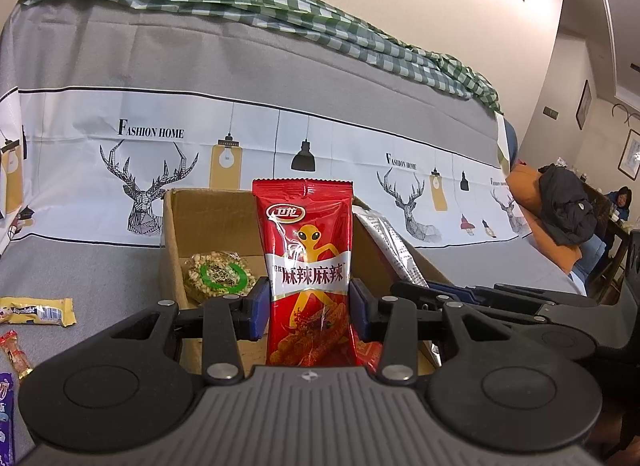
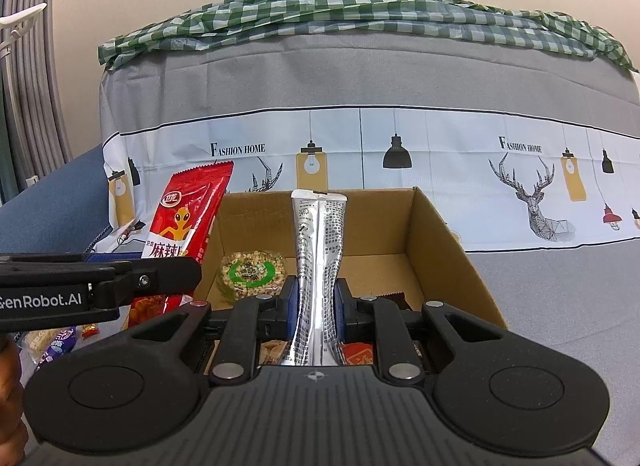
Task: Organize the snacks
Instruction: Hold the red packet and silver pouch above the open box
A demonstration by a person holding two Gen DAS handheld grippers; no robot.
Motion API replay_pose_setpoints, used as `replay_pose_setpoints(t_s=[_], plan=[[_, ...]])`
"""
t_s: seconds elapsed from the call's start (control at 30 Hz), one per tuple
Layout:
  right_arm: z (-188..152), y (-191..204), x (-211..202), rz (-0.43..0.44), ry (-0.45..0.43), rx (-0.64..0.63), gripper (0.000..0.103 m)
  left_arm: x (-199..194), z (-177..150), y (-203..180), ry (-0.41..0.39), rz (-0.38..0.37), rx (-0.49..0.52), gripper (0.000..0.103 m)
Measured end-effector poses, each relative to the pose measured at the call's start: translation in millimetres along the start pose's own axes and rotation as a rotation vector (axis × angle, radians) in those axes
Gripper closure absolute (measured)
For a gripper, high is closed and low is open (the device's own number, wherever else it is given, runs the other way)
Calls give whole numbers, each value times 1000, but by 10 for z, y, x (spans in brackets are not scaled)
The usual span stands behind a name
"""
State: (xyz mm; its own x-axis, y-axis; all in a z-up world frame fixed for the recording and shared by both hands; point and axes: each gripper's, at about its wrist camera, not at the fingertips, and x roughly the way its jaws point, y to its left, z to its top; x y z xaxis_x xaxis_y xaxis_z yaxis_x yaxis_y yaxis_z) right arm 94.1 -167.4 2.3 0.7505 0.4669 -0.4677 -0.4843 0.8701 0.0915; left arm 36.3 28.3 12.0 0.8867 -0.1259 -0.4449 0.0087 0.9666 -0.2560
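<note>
My left gripper (image 1: 308, 306) is shut on a red spicy-snack packet (image 1: 308, 250) held upright over the near side of an open cardboard box (image 1: 176, 234). The packet also shows in the right wrist view (image 2: 184, 225), at the box's left edge. My right gripper (image 2: 316, 306) is shut on a silver foil packet (image 2: 318, 250), upright above the cardboard box (image 2: 440, 242). The silver packet shows in the left wrist view (image 1: 390, 250), to the right of the red one. A round puffed-grain cake (image 2: 252, 274) lies on the box floor; it also shows in the left wrist view (image 1: 218, 276).
Loose snacks lie on the grey cloth left of the box: a yellow bar (image 1: 36, 310), a small red wrapper (image 1: 16, 354) and a purple packet (image 1: 6, 418). More wrappers (image 2: 360, 354) lie in the box near my right gripper. A sofa back with a green checked cloth (image 2: 360, 17) stands behind.
</note>
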Motion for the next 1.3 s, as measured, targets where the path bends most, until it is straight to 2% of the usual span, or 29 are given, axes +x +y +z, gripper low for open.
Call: replay_pose_setpoints(t_s=[1.3], plan=[[7, -28, -2, 4, 1, -9, 84, 16, 1, -64, -3, -23, 12, 58]])
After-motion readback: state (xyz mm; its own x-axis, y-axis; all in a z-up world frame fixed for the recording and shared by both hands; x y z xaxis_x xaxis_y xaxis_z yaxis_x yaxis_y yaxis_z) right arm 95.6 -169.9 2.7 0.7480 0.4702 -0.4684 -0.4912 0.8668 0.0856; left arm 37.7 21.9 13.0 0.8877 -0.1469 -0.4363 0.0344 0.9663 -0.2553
